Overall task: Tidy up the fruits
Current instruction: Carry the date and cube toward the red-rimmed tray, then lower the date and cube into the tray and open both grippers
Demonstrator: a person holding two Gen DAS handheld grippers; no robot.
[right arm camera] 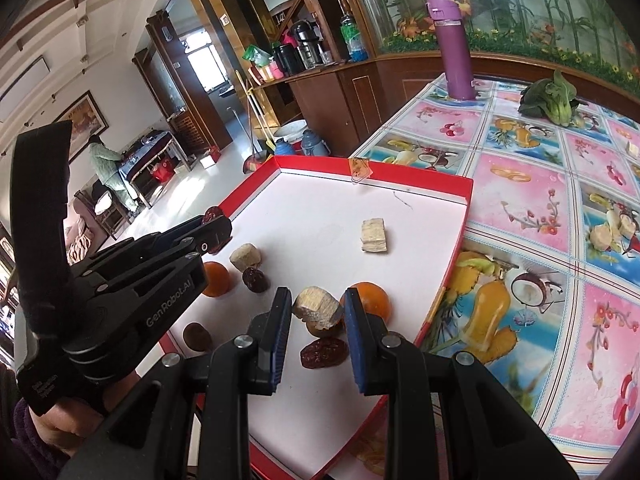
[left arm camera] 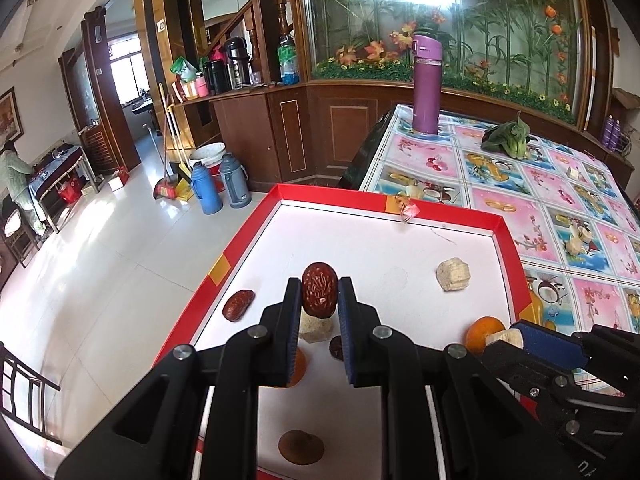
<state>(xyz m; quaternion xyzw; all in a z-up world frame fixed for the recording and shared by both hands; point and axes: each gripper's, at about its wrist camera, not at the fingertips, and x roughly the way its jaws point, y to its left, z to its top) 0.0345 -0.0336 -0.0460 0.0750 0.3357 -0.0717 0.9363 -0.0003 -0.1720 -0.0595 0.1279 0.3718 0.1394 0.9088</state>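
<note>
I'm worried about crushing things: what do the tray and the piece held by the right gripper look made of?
Tray: seemingly cardboard, thin folded red walls, matte white floor. Pale chunk in the right gripper: probably dried or freeze-dried fruit, with a dry, fibrous, crumbly-looking cut face; likely brittle.

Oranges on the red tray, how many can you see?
2. One orange sits near the tray's right edge, beside the right hand-held gripper holding a pale chunk; the other lies mid-left, next to the left hand-held gripper. Others might hide behind them.

Left tongs (left arm camera: 320, 286) and right tongs (right arm camera: 318, 306) both clamped.
</note>
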